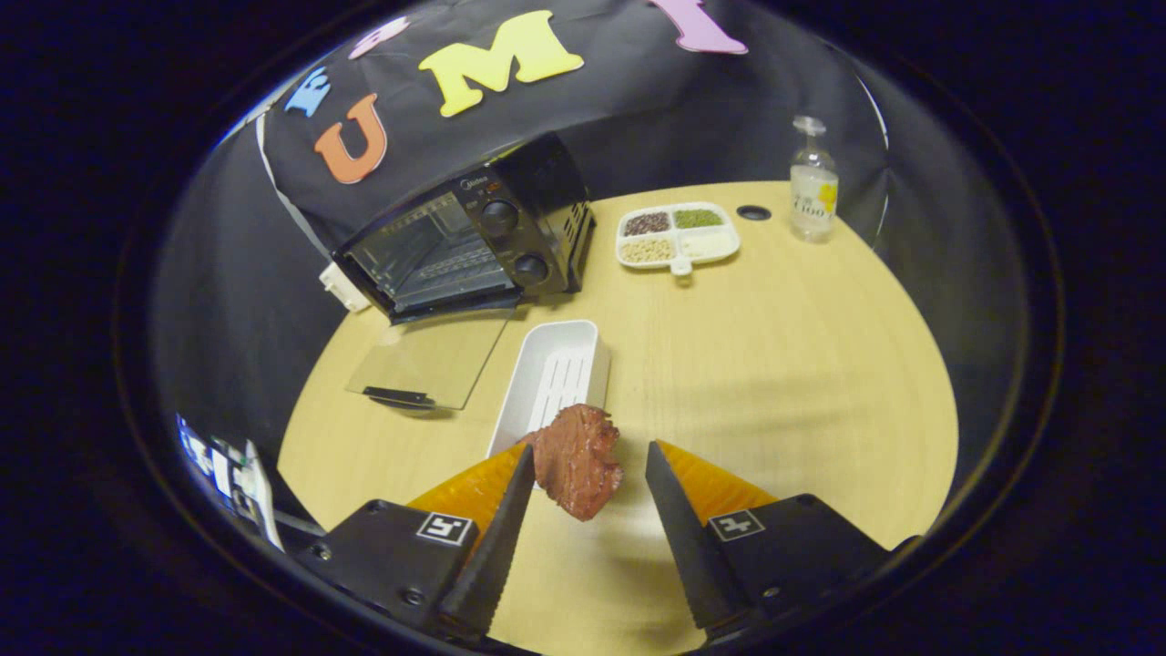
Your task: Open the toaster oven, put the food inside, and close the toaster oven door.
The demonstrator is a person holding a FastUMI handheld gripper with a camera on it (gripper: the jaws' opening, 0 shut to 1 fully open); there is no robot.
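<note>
The claw (589, 456) stands fairly wide, its two fingers splayed apart above the pale wooden table (774, 364). A reddish-brown piece of meat (574, 460) sits between the fingers, pressed against the inner edge of the left finger (510, 501). The right finger (669, 497) stands clear of it, with a strip of tabletop showing in the gap. From where I stand the meat looks lifted off the table, a soft shadow lying beneath it, but whether it clings to the left finger or is propped in some other way I cannot tell.

Just ahead of the fingers, partly behind the meat, lies a long white tray (556, 378) with a slotted floor. Beyond that and off to the left is the toaster oven (469, 241), black with two round knobs down its right side. Its glass door (428, 360) is swung fully down and lies flat toward the claw, so the wire rack inside is in plain sight.

Farther ahead, right of the oven, a white divided dish (676, 235) holds four sorts of grains or beans. A clear bottle (813, 182) stands upright beyond it, further right.
</note>
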